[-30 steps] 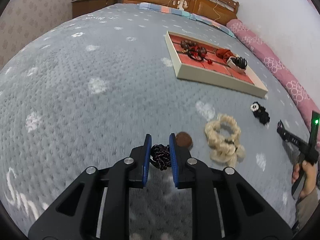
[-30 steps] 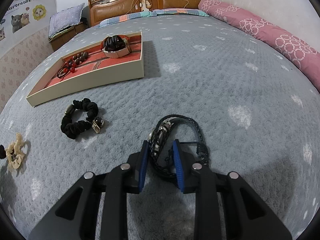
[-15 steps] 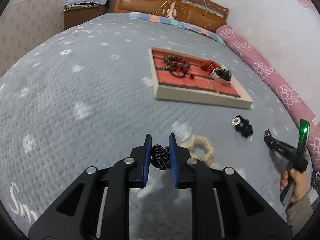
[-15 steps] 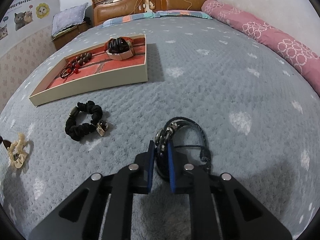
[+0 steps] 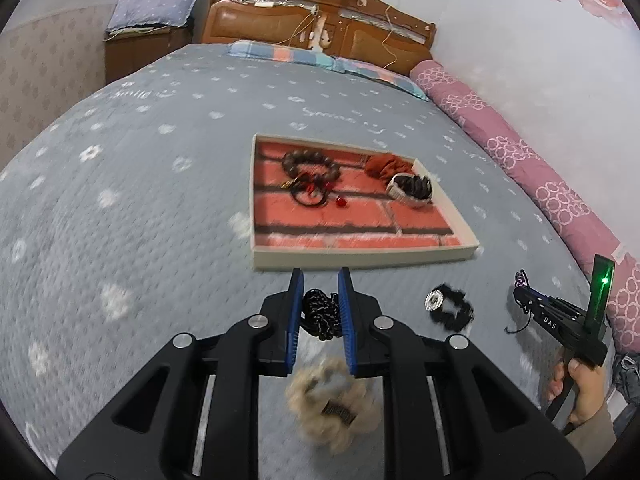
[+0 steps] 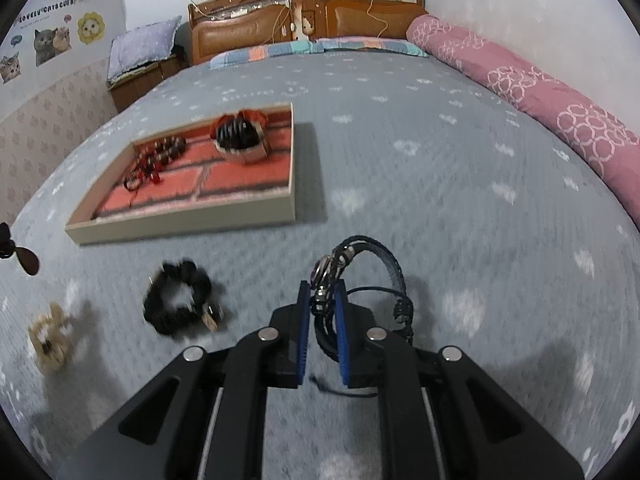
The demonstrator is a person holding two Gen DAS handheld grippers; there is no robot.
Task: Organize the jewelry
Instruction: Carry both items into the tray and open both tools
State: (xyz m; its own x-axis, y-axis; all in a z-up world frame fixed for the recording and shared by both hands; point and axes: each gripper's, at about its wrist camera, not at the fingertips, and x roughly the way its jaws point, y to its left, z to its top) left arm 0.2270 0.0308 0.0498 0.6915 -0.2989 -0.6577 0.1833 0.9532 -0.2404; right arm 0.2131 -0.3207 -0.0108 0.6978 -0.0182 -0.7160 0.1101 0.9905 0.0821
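Note:
My left gripper (image 5: 319,280) is shut on a black braided cord bracelet (image 5: 320,314) and holds it above the bed, just short of the near wall of the cream tray (image 5: 360,257). The tray has a red brick-pattern floor and holds a brown bead bracelet (image 5: 310,164), a red-bead cord and a dark coiled piece. My right gripper (image 6: 323,289) is shut on a dark leather strap bracelet (image 6: 372,272), lifted off the bed, right of the tray (image 6: 180,226). The right gripper also shows in the left wrist view (image 5: 560,316).
A black scrunchie (image 5: 450,310) (image 6: 178,300) and a beige scrunchie (image 5: 334,404) (image 6: 50,344) lie on the grey bedspread in front of the tray. A pink bolster (image 5: 540,184) runs along the right wall. A wooden headboard (image 6: 304,12) stands at the far end.
Both grippers have risen and moved forward toward the tray with their bracelets. The right gripper closed on the leather bracelet and lifted it off the bed. The beige scrunchie now lies under the left gripper.

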